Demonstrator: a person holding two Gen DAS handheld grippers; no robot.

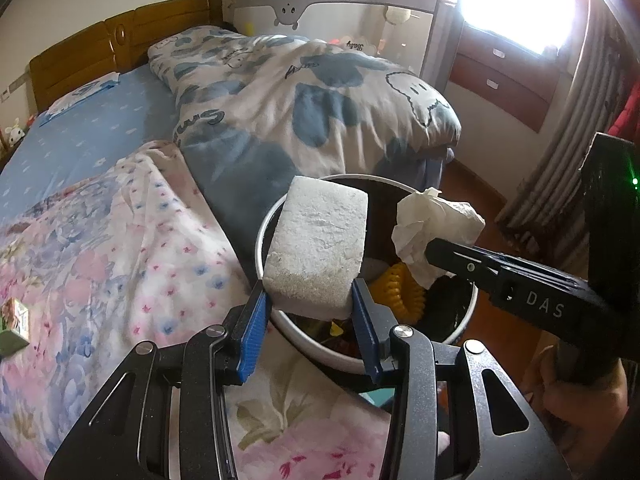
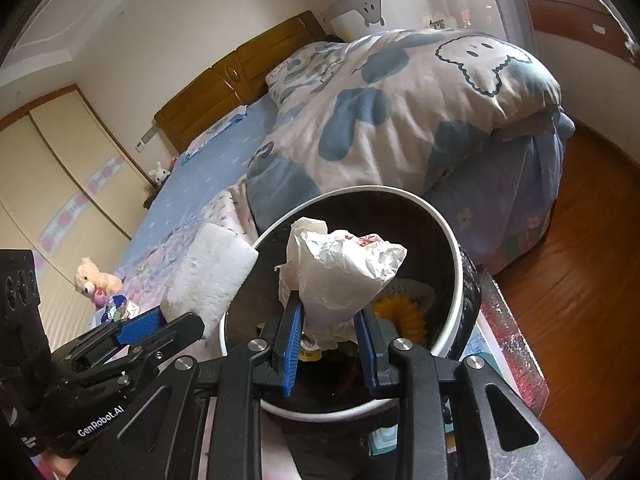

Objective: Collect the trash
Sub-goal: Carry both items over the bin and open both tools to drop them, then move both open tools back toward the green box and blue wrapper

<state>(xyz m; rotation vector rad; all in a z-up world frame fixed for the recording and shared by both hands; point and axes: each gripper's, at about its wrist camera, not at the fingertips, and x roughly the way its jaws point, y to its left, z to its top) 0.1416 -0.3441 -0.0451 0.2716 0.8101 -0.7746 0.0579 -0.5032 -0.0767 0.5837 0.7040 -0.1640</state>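
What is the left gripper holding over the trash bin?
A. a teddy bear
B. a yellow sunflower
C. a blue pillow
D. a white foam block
D. The left gripper has its blue pads clamped on the sides of a white foam block, held above the round trash bin, while the right gripper holds a crumpled paper wad over the same bin.

Both wrist views look closely down into the bin (image 1: 320, 354), bed (image 2: 224, 168) behind.

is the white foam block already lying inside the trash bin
No, the white foam block is clamped in the left gripper, held above the trash bin rim.
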